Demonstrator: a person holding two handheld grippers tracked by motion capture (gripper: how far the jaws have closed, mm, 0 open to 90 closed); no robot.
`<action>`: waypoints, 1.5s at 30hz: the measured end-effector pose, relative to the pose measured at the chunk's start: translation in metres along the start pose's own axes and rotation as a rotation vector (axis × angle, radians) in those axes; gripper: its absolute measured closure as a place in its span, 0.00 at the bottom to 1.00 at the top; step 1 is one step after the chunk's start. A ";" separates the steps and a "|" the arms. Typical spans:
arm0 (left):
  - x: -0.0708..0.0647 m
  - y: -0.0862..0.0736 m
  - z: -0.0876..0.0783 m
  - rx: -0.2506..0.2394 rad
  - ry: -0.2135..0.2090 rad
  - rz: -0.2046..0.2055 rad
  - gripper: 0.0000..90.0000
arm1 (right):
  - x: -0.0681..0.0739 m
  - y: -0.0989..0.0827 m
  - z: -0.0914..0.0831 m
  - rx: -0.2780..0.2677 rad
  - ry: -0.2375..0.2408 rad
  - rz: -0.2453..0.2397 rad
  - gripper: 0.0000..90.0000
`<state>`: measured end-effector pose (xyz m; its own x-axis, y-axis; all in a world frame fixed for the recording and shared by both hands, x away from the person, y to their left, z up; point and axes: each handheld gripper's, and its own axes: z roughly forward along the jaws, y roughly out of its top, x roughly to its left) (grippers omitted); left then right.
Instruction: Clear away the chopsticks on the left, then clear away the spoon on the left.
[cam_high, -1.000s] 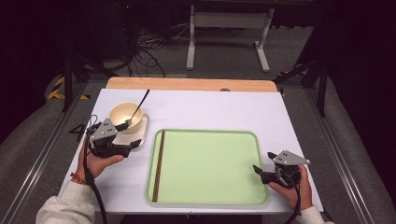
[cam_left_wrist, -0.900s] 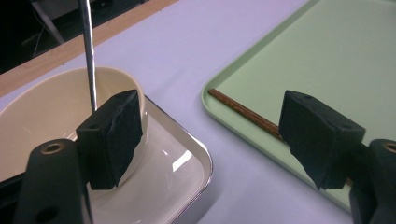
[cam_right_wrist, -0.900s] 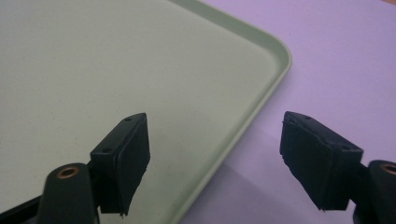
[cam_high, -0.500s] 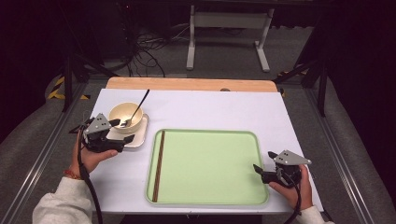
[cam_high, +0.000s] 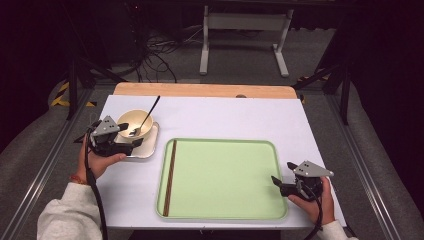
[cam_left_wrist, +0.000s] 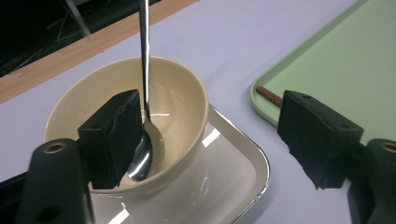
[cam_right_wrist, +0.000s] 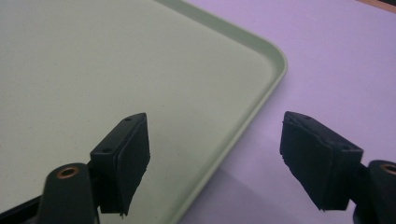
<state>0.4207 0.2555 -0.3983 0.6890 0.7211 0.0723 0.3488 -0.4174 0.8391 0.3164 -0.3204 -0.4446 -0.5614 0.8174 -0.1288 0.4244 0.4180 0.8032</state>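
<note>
A cream bowl (cam_high: 134, 121) with a metal spoon (cam_high: 146, 115) leaning in it stands on a small silver-rimmed plate (cam_high: 148, 148) at the table's left. My left gripper (cam_high: 131, 136) is open at the bowl's near side and its jaws have just been closing a little. In the left gripper view one pad (cam_left_wrist: 112, 135) stands over the bowl (cam_left_wrist: 180, 93) beside the spoon (cam_left_wrist: 145, 70), the other (cam_left_wrist: 317, 135) outside it, neither pressing. My right gripper (cam_high: 279, 184) is open and empty, astride the near right rim of the green tray (cam_right_wrist: 116, 60).
The green tray (cam_high: 225, 175) lies in the middle of the white table, with brown chopsticks (cam_high: 171, 175) along its left inner edge. A wooden strip (cam_high: 205, 90) runs along the table's far edge. Cables and a metal stand sit on the floor beyond.
My left gripper has moved a little away from the person and leftward, up to the bowl's near side. The right gripper has stayed where it was.
</note>
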 end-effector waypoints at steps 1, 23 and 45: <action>0.001 0.000 0.001 -0.004 -0.001 -0.004 0.27 | 0.000 0.000 0.000 0.000 0.000 0.000 0.27; 0.021 0.004 0.018 0.031 0.054 -0.038 0.35 | 0.001 0.001 0.004 0.009 0.007 0.001 0.27; 0.038 0.038 0.052 0.212 0.089 0.019 0.45 | 0.003 0.000 0.004 -0.006 0.031 -0.015 0.27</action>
<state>0.4932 0.2379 -0.3919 0.6411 0.7542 0.1423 0.4686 -0.5314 0.7057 0.3174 -0.3163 -0.4477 -0.5896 0.7983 -0.1228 0.4118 0.4279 0.8046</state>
